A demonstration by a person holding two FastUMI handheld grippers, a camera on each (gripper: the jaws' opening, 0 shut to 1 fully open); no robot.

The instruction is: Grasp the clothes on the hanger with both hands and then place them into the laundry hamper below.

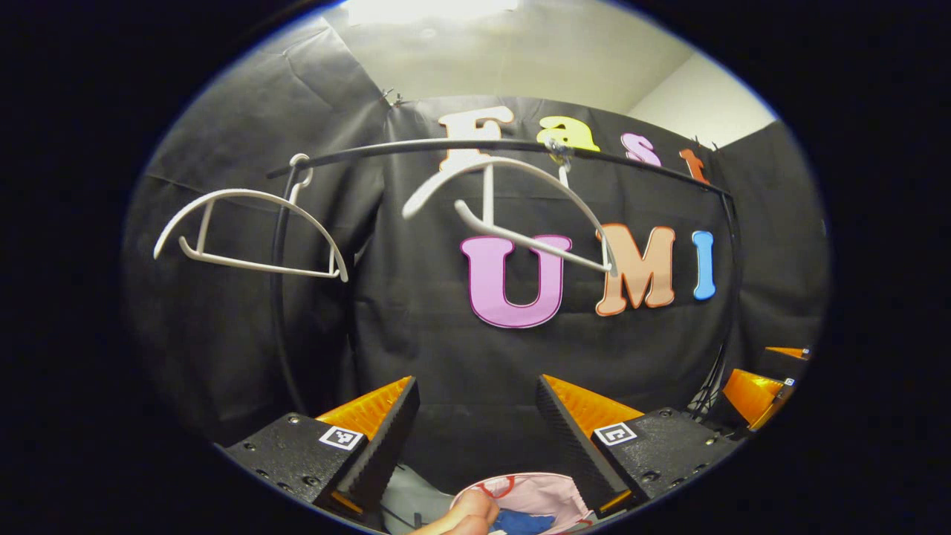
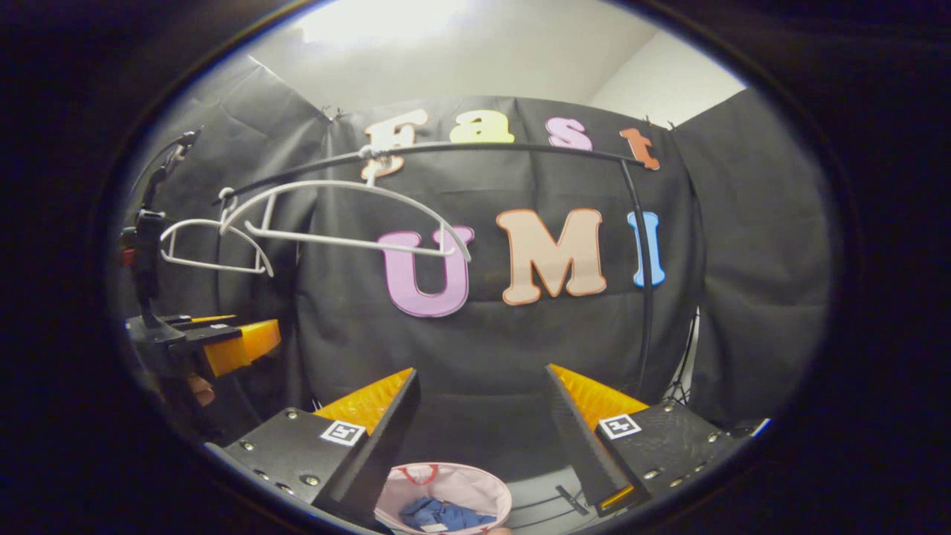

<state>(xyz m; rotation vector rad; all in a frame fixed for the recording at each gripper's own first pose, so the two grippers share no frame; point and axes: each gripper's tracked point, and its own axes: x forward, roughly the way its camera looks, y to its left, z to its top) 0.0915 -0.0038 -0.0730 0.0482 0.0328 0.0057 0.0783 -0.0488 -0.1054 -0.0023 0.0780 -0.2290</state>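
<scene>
Two bare white hangers [image 1: 252, 193] [image 1: 488, 193] hang on a black rail [image 1: 416, 146] ahead of me. Below, a pink laundry hamper [image 1: 550, 490] holds blue clothes [image 1: 524, 524]. A fingertip of a hand [image 1: 461, 516] shows beside it. My left gripper [image 1: 475, 383] is open and holds nothing. The right gripper view shows the same hangers [image 2: 349, 240] [image 2: 212, 265], the hamper [image 2: 464, 481] and the blue clothes [image 2: 442, 514] inside it. My right gripper [image 2: 483, 371] is open too, with nothing between its fingers.
The rail [image 2: 520, 146] curves down into an upright post on the right. My left gripper [image 2: 230, 345] is off to the left in the right gripper view; my right gripper [image 1: 758, 394] is at the far right in the left gripper view.
</scene>
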